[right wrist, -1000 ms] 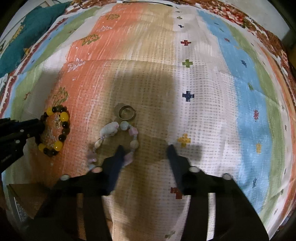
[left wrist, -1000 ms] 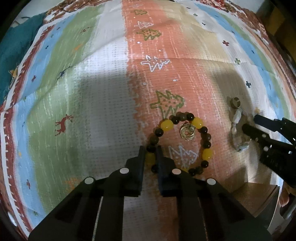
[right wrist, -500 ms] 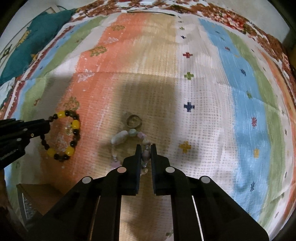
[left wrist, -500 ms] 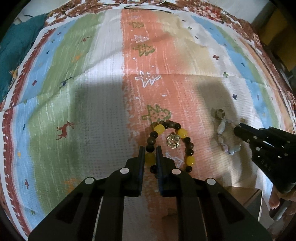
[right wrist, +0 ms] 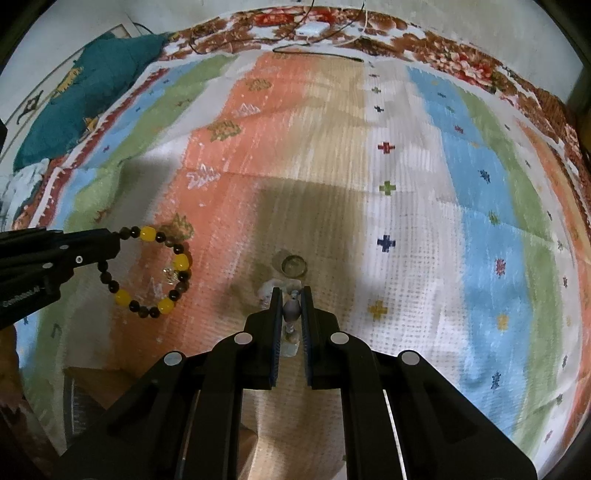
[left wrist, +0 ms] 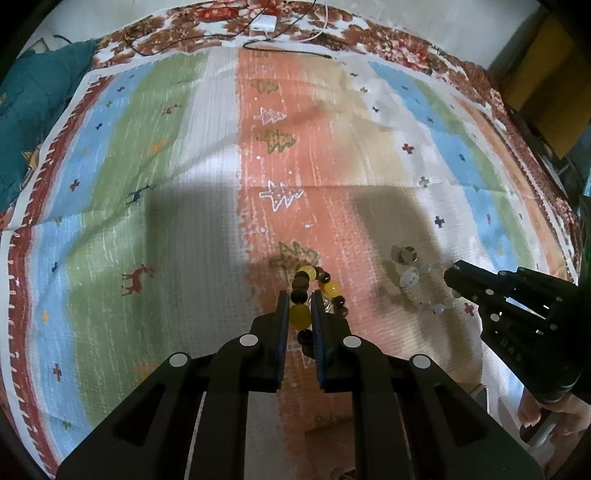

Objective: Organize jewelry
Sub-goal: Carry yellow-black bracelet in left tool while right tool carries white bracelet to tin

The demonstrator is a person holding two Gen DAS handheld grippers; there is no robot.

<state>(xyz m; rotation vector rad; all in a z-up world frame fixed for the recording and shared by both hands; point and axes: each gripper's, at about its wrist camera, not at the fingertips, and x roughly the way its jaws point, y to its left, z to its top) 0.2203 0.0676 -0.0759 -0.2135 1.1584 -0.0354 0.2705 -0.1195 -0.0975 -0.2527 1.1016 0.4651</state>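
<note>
A bracelet of yellow and dark beads [left wrist: 299,316] hangs off the striped cloth [left wrist: 184,258], one yellow bead pinched in my left gripper [left wrist: 299,295], which is shut on it. From the right wrist view that bracelet [right wrist: 147,233] dangles as a loop from the left gripper [right wrist: 110,242], with a small gold charm [right wrist: 170,275] inside the loop. My right gripper [right wrist: 291,293] is shut on a grey bead of a pale stone bracelet [right wrist: 291,309]. Its other beads [left wrist: 410,278] trail onto the cloth beside the right gripper [left wrist: 452,275]. A plain ring [right wrist: 293,265] lies just beyond.
A wooden box [right wrist: 99,387] sits at the near edge under the grippers. A teal blanket [left wrist: 29,110] lies at the far left. A white charger [left wrist: 264,25] with cables rests at the cloth's far edge. A person's fingers [left wrist: 532,417] show at lower right.
The right gripper went from open to shut on the pale bracelet. Both grippers rose, lifting their bracelets partly off the cloth; the beaded loop now hangs rather than lying flat.
</note>
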